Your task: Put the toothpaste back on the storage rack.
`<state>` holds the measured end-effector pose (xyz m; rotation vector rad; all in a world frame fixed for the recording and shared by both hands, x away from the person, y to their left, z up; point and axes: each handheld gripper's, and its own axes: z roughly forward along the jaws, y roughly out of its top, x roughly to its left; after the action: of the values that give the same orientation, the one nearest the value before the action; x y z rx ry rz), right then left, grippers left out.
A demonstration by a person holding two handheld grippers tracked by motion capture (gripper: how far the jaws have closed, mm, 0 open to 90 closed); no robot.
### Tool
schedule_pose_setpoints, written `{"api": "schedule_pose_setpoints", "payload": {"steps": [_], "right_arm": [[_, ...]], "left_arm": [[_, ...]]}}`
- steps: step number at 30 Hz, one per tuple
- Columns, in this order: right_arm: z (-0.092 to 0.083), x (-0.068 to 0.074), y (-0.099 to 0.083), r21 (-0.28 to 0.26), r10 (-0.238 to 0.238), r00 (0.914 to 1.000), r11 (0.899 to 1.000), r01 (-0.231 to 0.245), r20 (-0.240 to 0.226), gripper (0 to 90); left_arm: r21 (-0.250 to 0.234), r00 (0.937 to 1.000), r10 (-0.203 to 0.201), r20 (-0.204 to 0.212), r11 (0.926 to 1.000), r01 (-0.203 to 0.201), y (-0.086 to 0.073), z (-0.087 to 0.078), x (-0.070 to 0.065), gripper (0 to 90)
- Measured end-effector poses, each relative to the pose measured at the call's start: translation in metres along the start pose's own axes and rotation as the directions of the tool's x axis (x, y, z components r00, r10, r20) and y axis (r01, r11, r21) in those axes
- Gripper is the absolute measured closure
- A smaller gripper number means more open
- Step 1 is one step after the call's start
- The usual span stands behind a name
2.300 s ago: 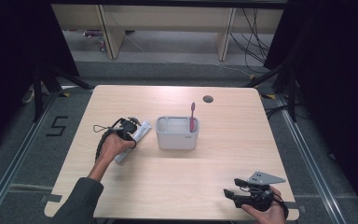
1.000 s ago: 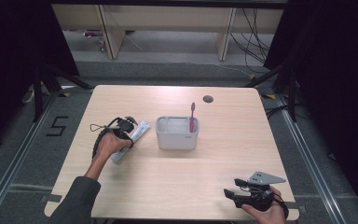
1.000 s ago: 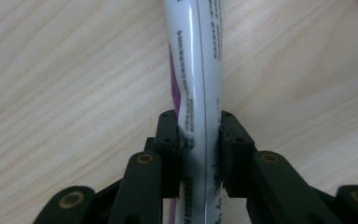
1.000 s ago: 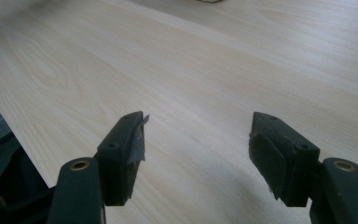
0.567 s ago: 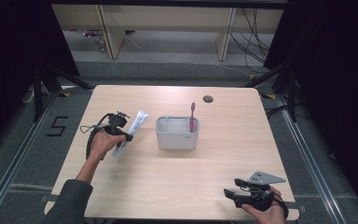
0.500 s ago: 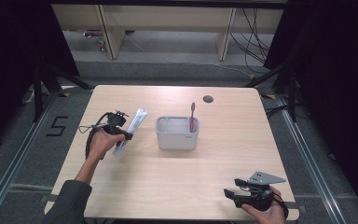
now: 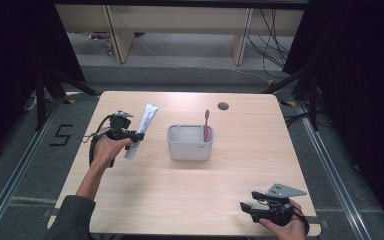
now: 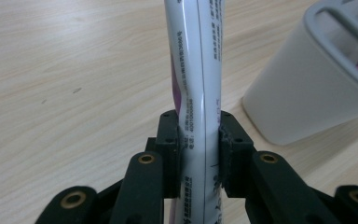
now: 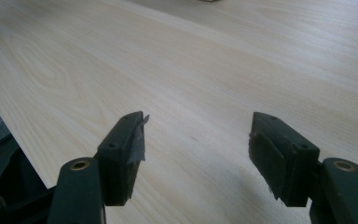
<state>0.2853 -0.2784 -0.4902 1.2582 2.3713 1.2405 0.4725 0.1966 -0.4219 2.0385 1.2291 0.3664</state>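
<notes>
A light wooden table (image 7: 180, 200) is seen from above, with a small round grommet hole (image 7: 223, 106) near its far edge at about 12 o'clock. Near the table's middle a grey rectangular holder (image 7: 190, 148) is placed, and a pink toothbrush (image 7: 206, 125) stands upright in its right-hand compartment. At roughly 9 o'clock from the holder, a white toothpaste tube (image 7: 141, 129) is held off the table, tilted with its crimped end up and away. The tube is clamped between the two black jaws of the left gripper (image 7: 130, 136); in the left gripper view the tube (image 8: 198, 93) is pressed on both sides by the pads (image 8: 170, 144), with the holder (image 8: 307, 88) close by. At 5 o'clock, near the table's front right corner, the right gripper (image 7: 245, 209) is held low, its jaws spread apart over bare wood.
</notes>
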Motion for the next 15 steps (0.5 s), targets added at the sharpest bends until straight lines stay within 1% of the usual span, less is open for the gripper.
{"api": "schedule_pose_setpoints", "payload": {"steps": [1,2,3,4,5,6,7,8,9,10,11,12,13,14,15], "right_arm": [[0.0,0.0,0.0,0.0,0.0,1.0,1.0,0.0,0.0,36.7],[0.0,-0.002,0.0,-0.003,-0.027,0.9995,1.0,0.027,0.013,36.7],[0.0,-0.002,0.0,-0.003,-0.028,0.9995,1.0,0.028,0.013,36.7],[0.0,0.0,0.0,0.003,-0.003,1.0,1.0,0.003,0.004,36.7],[0.0,0.0,0.0,0.003,-0.001,1.0,1.0,0.001,0.004,36.7],[0.0,0.0,0.0,0.003,-0.001,1.0,1.0,0.001,0.004,36.7],[0.0,0.0,0.0,0.002,-0.002,1.0,1.0,0.002,0.004,36.7],[0.0,0.0,0.0,0.003,-0.002,1.0,1.0,0.002,0.004,36.7],[0.0,0.0,0.0,0.003,-0.001,1.0,1.0,0.001,0.004,36.7],[0.0,0.0,0.0,0.003,-0.001,1.0,1.0,0.001,0.004,36.7],[0.0,-0.002,0.0,-0.004,-0.028,0.9995,1.0,0.028,0.013,36.7],[-0.001,-0.002,0.0,-0.005,-0.03,0.9995,1.0,0.03,0.013,36.7],[-0.001,-0.002,0.0,-0.006,-0.03,0.9995,1.0,0.03,0.014,36.7],[-0.001,-0.001,0.0,0.0,-0.003,1.0,1.0,0.003,0.004,36.7],[0.0,-0.001,0.0,0.002,0.002,1.0,1.0,-0.002,0.001,36.7]], "left_arm": [[-0.003,1.0,-0.001,0.007,1.0,0.001,0.001,-0.002,-0.001,73.1],[-0.016,1.0,0.006,0.003,0.9999,-0.006,0.003,-0.003,-0.001,73.1],[-0.042,1.0,0.0,-0.001,0.9991,0.0,0.004,-0.005,-0.002,73.1],[-0.055,1.0,-0.002,0.002,0.9985,0.002,0.005,-0.006,-0.003,73.1],[-0.064,1.0,0.005,0.004,0.9979,-0.005,0.007,-0.009,-0.004,73.0],[-0.086,1.0,0.0,0.005,0.9963,0.001,0.009,-0.011,-0.005,73.1],[-0.098,1.0,0.0,0.009,0.9952,0.001,0.01,-0.013,-0.005,73.1],[-0.12,0.9999,-0.008,0.01,0.9927,0.009,0.012,-0.015,-0.007,73.1],[-0.152,0.9999,-0.013,0.007,0.9882,0.014,0.013,-0.016,-0.008,73.1],[-0.164,0.9999,-0.013,0.007,0.9864,0.014,0.015,-0.019,-0.009,73.1],[-0.181,0.9998,-0.019,0.002,0.9833,0.019,0.017,-0.021,-0.011,73.1],[-0.193,0.9998,-0.019,0.009,0.9811,0.021,0.018,-0.023,-0.012,73.1],[-0.209,0.9998,-0.017,0.006,0.9776,0.018,0.02,-0.024,-0.013,73.2],[-0.227,0.9998,-0.02,0.006,0.9737,0.021,0.021,-0.026,-0.016,73.2],[-0.23,0.9999,-0.01,0.005,0.9731,0.011,0.022,-0.027,-0.017,73.2]]}}
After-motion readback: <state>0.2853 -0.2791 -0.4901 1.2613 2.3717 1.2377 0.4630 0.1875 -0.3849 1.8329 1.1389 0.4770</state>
